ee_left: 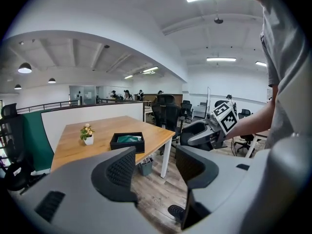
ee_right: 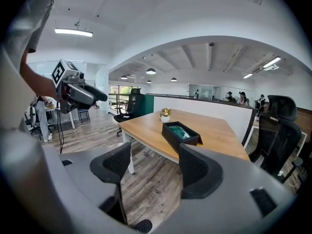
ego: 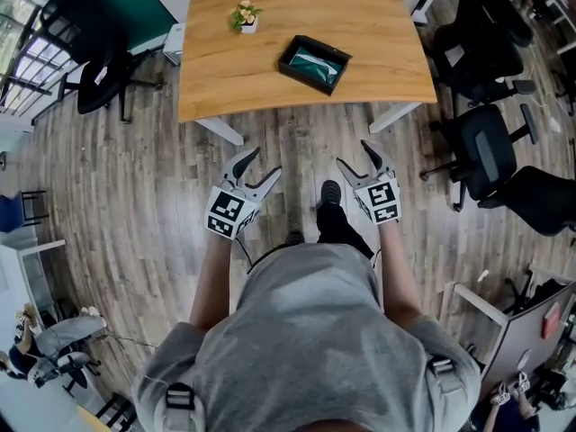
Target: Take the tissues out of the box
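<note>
One wooden table (ego: 297, 88) is standing in front of the person. One black box (ego: 314, 64) is sitting on it, close to the near edge, toward the right side. The box is lying open at the top, and the green tissues (ego: 319, 63) are lying inside it. One small potted plant (ego: 245, 16) with pale flowers is standing in a white pot, farther back and to the left of the box, not touching it.

The person is holding two grippers out in front of a grey shirt, over the wood floor (ego: 135, 196). Both bare arms are reaching forward, side by side. Both grippers are pointing toward the table and a little bit down. They are staying well short of the table and well apart from the box.

The left gripper (ego: 264, 162) is holding its jaws wide, with nothing between them. The right gripper (ego: 353, 153) is holding its jaws wide too, and only floor is showing through the gap.

Each gripper is carrying one marker cube (ego: 225, 212) with black and white square shapes on it.

Black office chairs (ego: 101, 81) are standing on both sides of the table.
</note>
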Motion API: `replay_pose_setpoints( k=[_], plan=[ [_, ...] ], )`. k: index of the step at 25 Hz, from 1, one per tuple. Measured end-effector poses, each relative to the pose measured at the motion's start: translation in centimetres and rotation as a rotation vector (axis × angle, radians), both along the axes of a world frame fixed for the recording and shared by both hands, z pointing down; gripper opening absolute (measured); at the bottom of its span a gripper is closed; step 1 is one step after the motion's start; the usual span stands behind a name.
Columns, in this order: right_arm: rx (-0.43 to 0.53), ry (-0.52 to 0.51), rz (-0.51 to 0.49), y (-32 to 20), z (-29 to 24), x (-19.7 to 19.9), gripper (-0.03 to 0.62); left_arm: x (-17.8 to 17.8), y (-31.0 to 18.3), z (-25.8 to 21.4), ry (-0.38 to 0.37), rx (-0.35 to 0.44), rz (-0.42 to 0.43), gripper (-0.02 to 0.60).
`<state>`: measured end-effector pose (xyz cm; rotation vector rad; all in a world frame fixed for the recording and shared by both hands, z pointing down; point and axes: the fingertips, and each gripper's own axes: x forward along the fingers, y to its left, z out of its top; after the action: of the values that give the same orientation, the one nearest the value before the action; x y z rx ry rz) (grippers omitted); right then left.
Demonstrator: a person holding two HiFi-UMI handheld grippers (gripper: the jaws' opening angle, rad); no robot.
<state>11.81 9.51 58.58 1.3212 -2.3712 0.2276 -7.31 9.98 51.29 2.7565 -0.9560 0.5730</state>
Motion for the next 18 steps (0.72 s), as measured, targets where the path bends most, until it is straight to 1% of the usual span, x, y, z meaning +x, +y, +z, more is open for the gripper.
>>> replay_pose_setpoints(
  k=[4,10,18],
  plan=[
    [-0.018,-0.005,-0.017,-2.3,0.5,1.3,0.316,1.3,-2.0,0.0,-0.004,-0.007,-0.019,0.262],
    [0.001,-0.017,-0.043,-6.9,-0.9,2.9,0.310,2.4,-5.0,-0.7,-0.007,-0.004,-0.059,0.262],
    [-0.004,-0.021,-0.134,-10.1,-0.8,3.5,0.290,3.7,-7.8,-1.8,-0.007,0.056,-0.153,0.262]
  ],
)
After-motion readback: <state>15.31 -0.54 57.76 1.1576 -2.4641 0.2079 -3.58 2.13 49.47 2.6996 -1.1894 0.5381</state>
